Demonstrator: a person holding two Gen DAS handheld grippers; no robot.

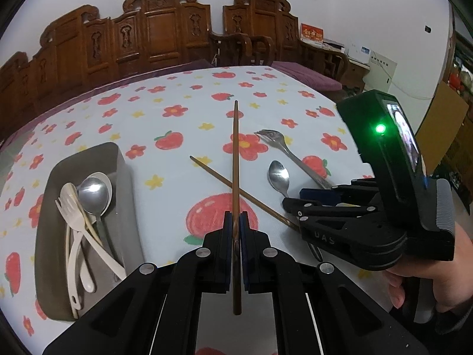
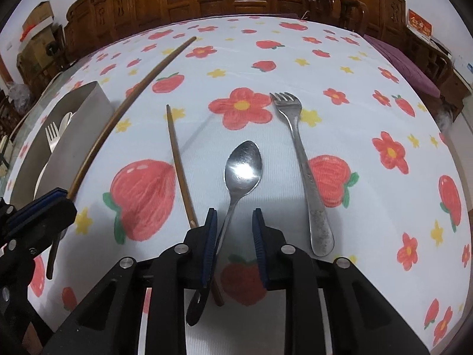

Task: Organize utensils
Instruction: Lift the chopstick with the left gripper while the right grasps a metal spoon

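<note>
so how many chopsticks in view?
2. One chopstick is clamped in the left gripper; the other chopstick lies on the tablecloth, left of the metal spoon. The tray may hide more.

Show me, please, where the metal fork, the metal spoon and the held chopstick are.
metal fork (image 2: pixel 304 159), right wrist view, mid-handle.
metal spoon (image 2: pixel 244 167), right wrist view, bowl.
held chopstick (image 1: pixel 235 153), left wrist view, mid-shaft.

Each hand-held gripper, left (image 1: pixel 235 227) and right (image 2: pixel 233 230), is matte black plastic with round silver screw heads and blue finger pads (image 2: pixel 210 236). The right one bears raised "UAS" lettering, a green light and a ribbed grey pad, above a bare-skinned hand (image 1: pixel 425 281).
</note>
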